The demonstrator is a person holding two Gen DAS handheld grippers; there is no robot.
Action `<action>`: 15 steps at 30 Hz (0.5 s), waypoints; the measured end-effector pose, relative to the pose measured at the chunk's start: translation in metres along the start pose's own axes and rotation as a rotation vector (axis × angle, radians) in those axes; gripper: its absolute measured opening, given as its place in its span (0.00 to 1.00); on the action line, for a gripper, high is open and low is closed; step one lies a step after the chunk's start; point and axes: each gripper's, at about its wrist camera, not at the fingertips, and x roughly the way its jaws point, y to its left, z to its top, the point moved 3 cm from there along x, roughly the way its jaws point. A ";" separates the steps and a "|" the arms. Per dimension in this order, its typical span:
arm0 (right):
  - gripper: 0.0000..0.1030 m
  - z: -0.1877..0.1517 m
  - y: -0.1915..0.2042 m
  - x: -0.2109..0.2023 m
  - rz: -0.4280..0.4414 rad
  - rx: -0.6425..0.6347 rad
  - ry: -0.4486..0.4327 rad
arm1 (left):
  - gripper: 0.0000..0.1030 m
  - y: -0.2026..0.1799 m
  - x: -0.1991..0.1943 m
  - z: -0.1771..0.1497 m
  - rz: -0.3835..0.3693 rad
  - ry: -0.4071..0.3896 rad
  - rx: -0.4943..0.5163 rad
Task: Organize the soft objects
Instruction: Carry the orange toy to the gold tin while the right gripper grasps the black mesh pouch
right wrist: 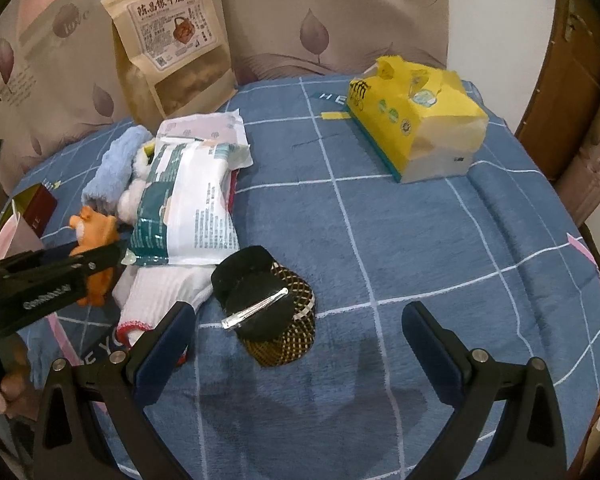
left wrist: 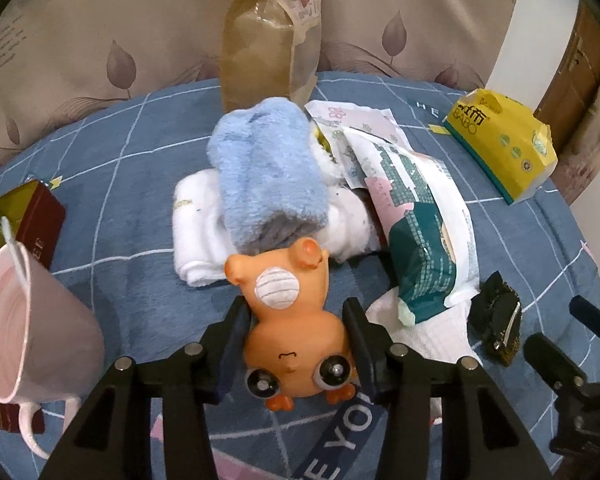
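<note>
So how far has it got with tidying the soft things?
Done: a blue towel lies stacked on a white cloth. In hand: the left gripper is clamped on an orange squeeze toy beside that pile. Left: a white sock and a black hair clip lie loose; the right gripper is open and empty.

dim, even indoor light; soft shadows on blue blanket (right wrist: 380, 240); strong fisheye bending, dark vignetted corners.
</note>
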 end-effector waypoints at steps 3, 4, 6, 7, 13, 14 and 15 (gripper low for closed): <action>0.98 -0.001 -0.001 0.002 0.004 -0.001 0.005 | 0.47 0.003 -0.009 -0.001 0.000 -0.012 0.000; 0.98 -0.001 -0.001 0.003 0.008 0.002 0.006 | 0.47 0.003 -0.011 -0.001 -0.002 -0.014 -0.001; 0.97 -0.001 -0.002 0.005 0.023 0.008 0.009 | 0.47 0.005 -0.017 0.000 -0.001 -0.019 -0.006; 0.96 -0.002 -0.002 0.006 0.029 0.009 0.012 | 0.47 0.006 -0.020 0.000 0.001 -0.021 -0.007; 0.87 -0.006 0.004 0.015 0.052 -0.008 0.037 | 0.47 0.007 -0.040 0.001 0.001 -0.044 0.014; 0.85 -0.006 0.004 0.017 0.050 -0.010 0.040 | 0.47 0.007 -0.043 0.001 0.000 -0.048 0.020; 0.85 -0.007 0.004 0.019 0.049 -0.010 0.042 | 0.47 0.007 -0.047 0.001 0.001 -0.054 0.028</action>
